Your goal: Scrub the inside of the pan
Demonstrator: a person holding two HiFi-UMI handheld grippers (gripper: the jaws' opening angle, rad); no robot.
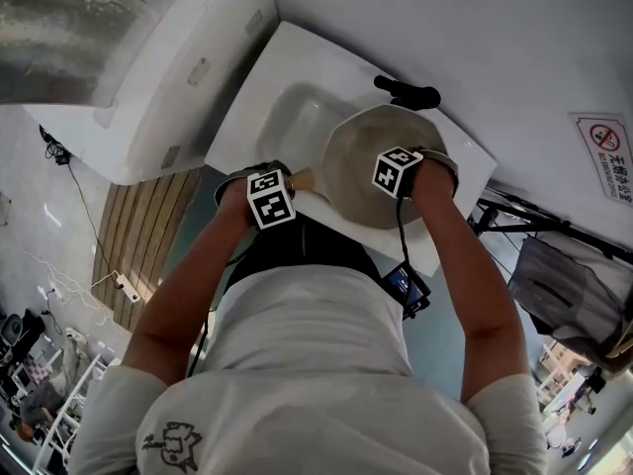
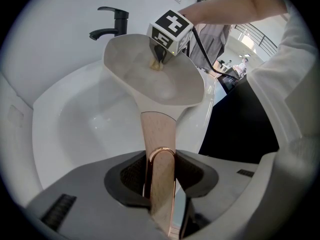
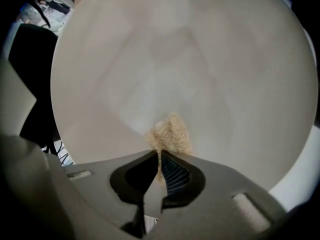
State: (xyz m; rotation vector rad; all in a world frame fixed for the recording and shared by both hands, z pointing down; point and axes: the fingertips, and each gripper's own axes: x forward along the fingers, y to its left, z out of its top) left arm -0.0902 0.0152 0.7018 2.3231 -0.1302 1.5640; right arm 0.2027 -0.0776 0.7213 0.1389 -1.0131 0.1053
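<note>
Left tool (image 2: pixel 160 181) clamped on pan handle (image 2: pixel 156 131), above sink (image 2: pixel 85 129). Right tool (image 3: pixel 159 166) pinches tan scrub pad (image 3: pixel 171 134) against pan (image 3: pixel 190 59) interior.

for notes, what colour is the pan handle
Handle is pale wood with a copper end, clearest in the left gripper view.

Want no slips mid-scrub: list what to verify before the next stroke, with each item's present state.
1. The left gripper is shut on the pan handle: ok.
2. The right gripper is pinching the scrub pad: ok.
3. The scrub pad is against the inside of the pan: ok, it looks pressed on the surface.
4. The pan is held over the sink: ok.
5. The pan rim is apart from the faucet: cannot tell, they look close.
6. Dirt is left inside: cannot tell.
</note>
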